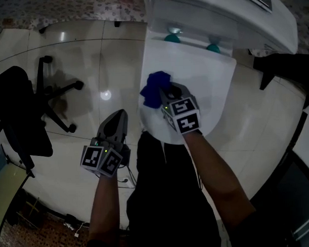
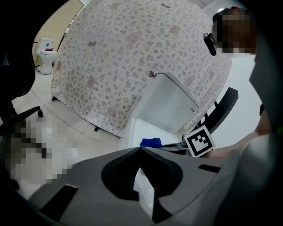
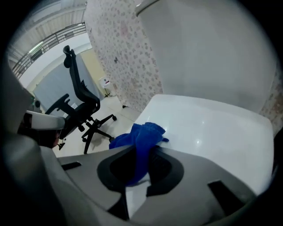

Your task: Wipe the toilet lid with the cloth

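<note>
The white toilet lid (image 1: 193,78) lies closed below the cistern. A blue cloth (image 1: 154,88) rests on the lid's left part, bunched, with my right gripper (image 1: 166,92) shut on it. In the right gripper view the blue cloth (image 3: 140,140) hangs between the jaws and spreads onto the toilet lid (image 3: 212,128). My left gripper (image 1: 119,119) hovers over the floor to the left of the toilet, its jaws shut with nothing between them. The left gripper view catches the blue cloth (image 2: 151,142) and the right gripper's marker cube (image 2: 199,140) from the side.
A black office chair (image 1: 27,109) stands on the tiled floor at the left. The white cistern (image 1: 226,16) rises behind the lid. A flower-patterned cloth cover (image 2: 132,62) hangs beyond. A dark frame (image 1: 284,70) sits at the right.
</note>
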Demonstrator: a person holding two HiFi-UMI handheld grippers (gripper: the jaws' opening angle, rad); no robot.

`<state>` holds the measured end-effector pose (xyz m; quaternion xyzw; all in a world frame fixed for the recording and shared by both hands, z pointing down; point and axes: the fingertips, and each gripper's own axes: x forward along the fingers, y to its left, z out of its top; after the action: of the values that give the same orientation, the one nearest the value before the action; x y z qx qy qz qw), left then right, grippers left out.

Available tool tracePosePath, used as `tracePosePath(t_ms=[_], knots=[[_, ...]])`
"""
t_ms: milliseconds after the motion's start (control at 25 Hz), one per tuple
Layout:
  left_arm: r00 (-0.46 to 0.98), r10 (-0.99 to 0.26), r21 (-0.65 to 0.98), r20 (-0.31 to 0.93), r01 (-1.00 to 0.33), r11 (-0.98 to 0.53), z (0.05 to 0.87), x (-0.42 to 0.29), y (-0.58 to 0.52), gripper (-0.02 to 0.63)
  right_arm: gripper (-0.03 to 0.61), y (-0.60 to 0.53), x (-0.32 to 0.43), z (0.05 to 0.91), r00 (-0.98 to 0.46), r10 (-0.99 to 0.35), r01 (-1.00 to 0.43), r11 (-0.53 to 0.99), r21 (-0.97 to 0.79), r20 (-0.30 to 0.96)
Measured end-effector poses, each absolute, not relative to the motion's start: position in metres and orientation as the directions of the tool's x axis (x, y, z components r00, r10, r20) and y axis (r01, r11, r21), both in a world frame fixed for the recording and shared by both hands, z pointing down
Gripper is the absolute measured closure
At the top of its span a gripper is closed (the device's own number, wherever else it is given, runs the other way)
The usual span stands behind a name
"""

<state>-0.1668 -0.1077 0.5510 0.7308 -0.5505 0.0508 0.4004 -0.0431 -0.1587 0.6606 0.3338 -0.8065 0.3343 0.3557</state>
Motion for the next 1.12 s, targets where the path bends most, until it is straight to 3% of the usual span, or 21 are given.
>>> tracePosePath(t_ms=[240,760,1120], knots=[[0.444,-0.732,0.533,0.517,-0.836,-0.130,0.552,-0.134,-0.114,0.621,0.523,-0.158,0.014,0.654,-0.493,-0.334,-0.774,0.590,-0.229,0.804],[0.488,-0.709,0.529,0.509,-0.827,-0.190,0.549,-0.098,-0.119,0.621,0.523,-0.143,0.185,0.658,-0.283,-0.382,-0.882,0.464,-0.082,0.880],[0.468,-0.716,0.522,0.518,-0.836,-0.169,0.550,-0.096,-0.108,0.621,0.523,-0.139,0.239,0.661,-0.151,-0.445,-0.900,0.432,0.064,0.883]])
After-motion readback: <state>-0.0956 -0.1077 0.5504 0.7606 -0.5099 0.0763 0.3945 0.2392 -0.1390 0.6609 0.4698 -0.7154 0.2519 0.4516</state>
